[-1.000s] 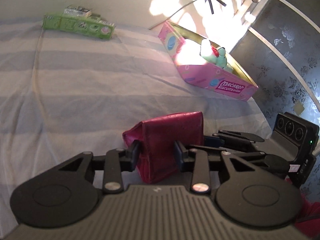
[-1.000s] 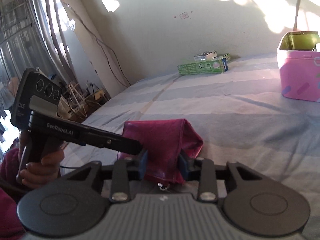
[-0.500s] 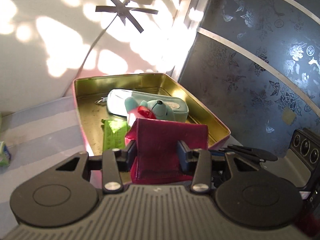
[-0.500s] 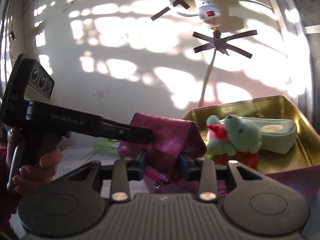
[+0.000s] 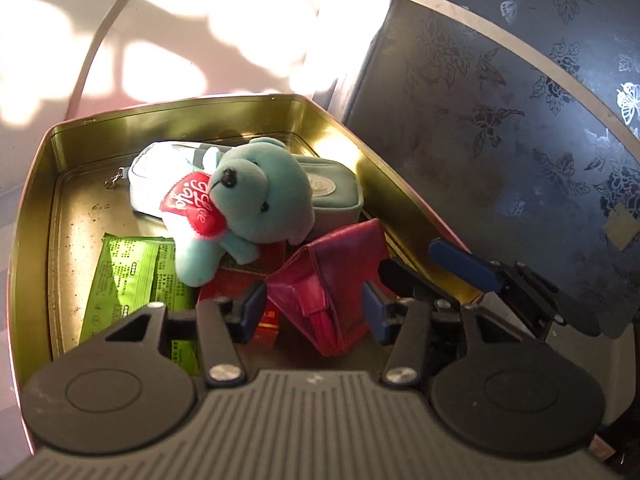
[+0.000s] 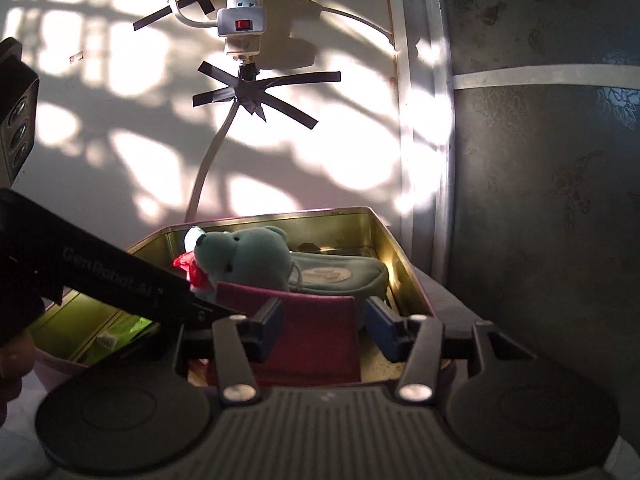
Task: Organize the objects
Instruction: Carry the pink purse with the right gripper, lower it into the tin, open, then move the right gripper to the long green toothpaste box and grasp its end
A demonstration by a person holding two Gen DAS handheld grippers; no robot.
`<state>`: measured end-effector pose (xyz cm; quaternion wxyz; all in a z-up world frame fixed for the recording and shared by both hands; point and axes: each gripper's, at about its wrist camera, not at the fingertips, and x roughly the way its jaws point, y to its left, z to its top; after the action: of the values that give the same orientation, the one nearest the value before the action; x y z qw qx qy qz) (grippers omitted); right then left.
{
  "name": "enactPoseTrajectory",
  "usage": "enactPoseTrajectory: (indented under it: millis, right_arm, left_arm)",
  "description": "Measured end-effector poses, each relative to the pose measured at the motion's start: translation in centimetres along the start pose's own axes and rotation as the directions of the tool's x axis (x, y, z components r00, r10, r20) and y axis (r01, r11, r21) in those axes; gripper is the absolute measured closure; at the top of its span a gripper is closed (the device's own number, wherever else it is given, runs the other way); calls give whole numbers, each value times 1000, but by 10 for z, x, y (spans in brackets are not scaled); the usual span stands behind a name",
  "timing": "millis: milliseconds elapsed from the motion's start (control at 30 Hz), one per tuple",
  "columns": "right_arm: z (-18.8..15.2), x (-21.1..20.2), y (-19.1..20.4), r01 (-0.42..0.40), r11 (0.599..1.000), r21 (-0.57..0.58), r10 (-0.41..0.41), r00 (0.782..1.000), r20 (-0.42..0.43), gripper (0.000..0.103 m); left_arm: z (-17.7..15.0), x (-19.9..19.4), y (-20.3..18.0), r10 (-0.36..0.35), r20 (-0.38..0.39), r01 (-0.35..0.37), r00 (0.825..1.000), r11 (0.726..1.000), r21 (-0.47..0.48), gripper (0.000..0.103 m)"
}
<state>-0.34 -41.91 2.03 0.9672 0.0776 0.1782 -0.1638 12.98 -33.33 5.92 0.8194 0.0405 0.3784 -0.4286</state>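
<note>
Tin point(image 5: 36, 216): large, gold-lined, pink outside, standing against the sunlit wall; all contents below lie inside it.

Pouch point(image 5: 336, 192): pale green, zipped, lying along the far side of the tin floor.

Bear point(image 5: 256, 196): teal plush with a red heart, resting against the pouch and partly over the items in front.

Wallet point(image 5: 332, 280): magenta, folded, the item in hand. It sits in the near right part of the tin, leaning on a red box point(image 5: 240, 284) under the bear (whether it also bears on the tin floor I cannot tell). It reads as light, soft-sided leather or imitation, stiff only at the fold; the surface looks smooth and could slide under a weak pinch. Best hold, in my judgement, is across the flat faces near the fold, not the loose flap edge.

Packet point(image 5: 128, 276): green foil, flat on the floor at left.

My left gripper point(image 5: 316, 308): jaws spread, pads standing off the wallet on both sides, nothing held.

My right gripper point(image 6: 324, 330): jaws likewise apart and clear of the wallet point(image 6: 312, 336); no grip.
</note>
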Motion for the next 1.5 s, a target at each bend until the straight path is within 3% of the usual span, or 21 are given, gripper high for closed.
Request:
enactPoseTrajectory:
  millis: [200, 367, 467, 533, 600, 667, 767, 867, 933, 1033, 1100, 1167, 1267, 1300, 1367, 1467, 1500]
  right_arm:
    - [-6, -46, 6, -56, 992, 115, 41, 992, 122, 47]
    - [-18, -82, 32, -155, 975, 159, 133, 981, 141, 42]
    - [-34, -93, 53, -207, 967, 149, 196, 977, 86, 40]
    - [-45, -95, 71, -245, 960, 137, 246, 969, 13, 40]
    - [-58, -91, 93, -288, 951, 113, 296, 953, -65, 40]
    - [-67, -85, 118, -329, 941, 80, 337, 930, -147, 40]
    - [-69, -76, 153, -395, 918, 37, 392, 889, -235, 40]
    - [-69, -65, 190, -485, 874, 27, 468, 826, -313, 40]
    - [-69, -51, 217, -527, 850, 18, 496, 787, -367, 40]
    - [-67, -29, 256, -573, 819, -28, 512, 752, -414, 40]
    - [-61, -12, 279, -583, 809, -76, 507, 759, -409, 40]
    - [-50, 13, 303, -559, 817, -138, 480, 794, -374, 36]
    - [-29, 56, 336, -516, 835, -193, 447, 839, -311, 22]
    - [-24, 70, 347, -511, 834, -207, 443, 845, -301, 11]
    - [-16, 104, 364, -510, 829, -228, 435, 845, -311, 5]
    - [-19, 137, 383, -500, 826, -260, 400, 845, -355, 5]
    - [-21, 143, 386, -501, 823, -268, 393, 843, -367, 12]
  left_arm:
    - [-27, -70, 4, 67, 123, -77, 990, 994, 77, 45]
    - [-77, -116, 33, 136, 128, -142, 982, 989, 37, 45]
    - [-111, -124, 59, 238, 88, -237, 967, 971, -21, 45]
    - [-136, -129, 84, 321, 41, -319, 946, 946, -59, 45]
    - [-158, -137, 111, 369, -4, -367, 929, 923, -119, 45]
    - [-174, -153, 132, 402, 18, -395, 915, 906, -153, 44]
    - [-188, -176, 158, 480, 26, -469, 877, 865, -177, 44]
    - [-196, -199, 193, 549, 23, -531, 835, 816, -228, 44]
    - [-202, -214, 223, 622, 17, -596, 783, 758, -265, 45]
    - [-209, -238, 263, 703, 7, -655, 711, 666, -358, 44]
    - [-218, -247, 281, 723, 47, -642, 690, 640, -422, 41]
    - [-219, -254, 287, 706, 71, -602, 705, 648, -466, 40]
    - [-216, -247, 281, 707, 68, -622, 704, 660, -422, 40]
    - [-216, -245, 279, 703, 74, -622, 707, 668, -407, 40]
    - [-216, -245, 280, 696, 76, -616, 714, 675, -406, 40]
    - [-217, -249, 285, 676, 85, -582, 732, 685, -439, 37]
    - [-217, -250, 287, 672, 88, -573, 735, 686, -448, 37]
